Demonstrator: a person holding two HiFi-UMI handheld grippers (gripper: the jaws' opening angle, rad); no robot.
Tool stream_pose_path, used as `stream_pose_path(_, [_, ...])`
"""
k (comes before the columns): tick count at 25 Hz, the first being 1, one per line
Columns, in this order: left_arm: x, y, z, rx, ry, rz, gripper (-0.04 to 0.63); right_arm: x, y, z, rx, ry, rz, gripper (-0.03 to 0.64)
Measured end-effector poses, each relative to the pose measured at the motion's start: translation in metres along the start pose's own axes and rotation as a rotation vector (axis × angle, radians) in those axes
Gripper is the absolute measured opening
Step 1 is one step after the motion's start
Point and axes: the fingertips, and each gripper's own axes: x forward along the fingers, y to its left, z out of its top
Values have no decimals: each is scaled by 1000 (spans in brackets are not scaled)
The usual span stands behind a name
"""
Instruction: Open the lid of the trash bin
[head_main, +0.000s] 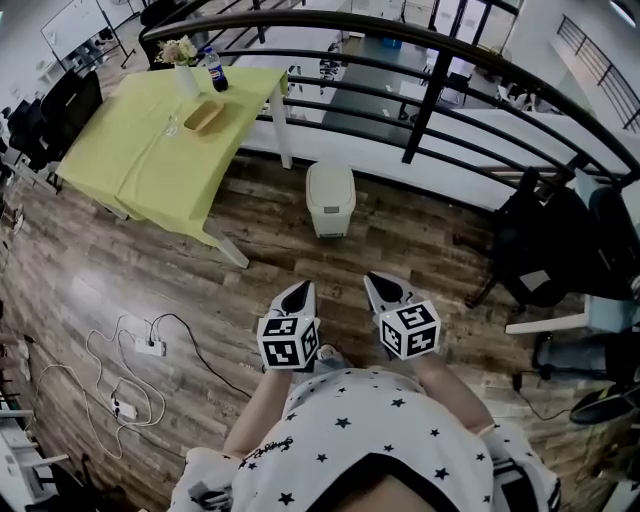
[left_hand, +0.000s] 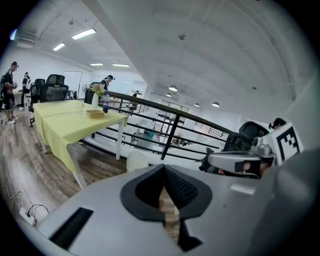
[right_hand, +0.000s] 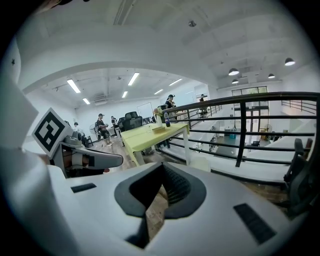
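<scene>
A cream trash bin (head_main: 330, 198) stands on the wooden floor by the railing, its lid down. It shows just past the jaws in the left gripper view (left_hand: 136, 161) and the right gripper view (right_hand: 201, 164). Both grippers are held side by side well short of the bin, pointing toward it. My left gripper (head_main: 298, 291) (left_hand: 164, 170) is shut with nothing in it, its tips meeting. My right gripper (head_main: 386, 286) (right_hand: 162, 168) is likewise shut and empty. Neither touches the bin.
A yellow-green table (head_main: 150, 150) with a bottle (head_main: 215, 70), a vase and a small basket stands left of the bin. A black railing (head_main: 430, 95) runs behind it. A dark office chair (head_main: 540, 250) is at right. Cables and a power strip (head_main: 150, 347) lie at left.
</scene>
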Motion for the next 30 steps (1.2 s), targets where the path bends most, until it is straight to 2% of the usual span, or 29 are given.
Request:
stream_pose_path(16, [12, 47, 21, -11, -3, -13, 12, 44, 19, 14, 9, 7, -5, -6])
stream_pose_path(25, [33, 53, 21, -36, 15, -5, 12, 63, 3, 18, 23, 17, 2, -6])
stream_pose_path(30, [57, 62, 36, -41, 13, 2, 12, 91, -17, 31, 31, 11, 13, -8])
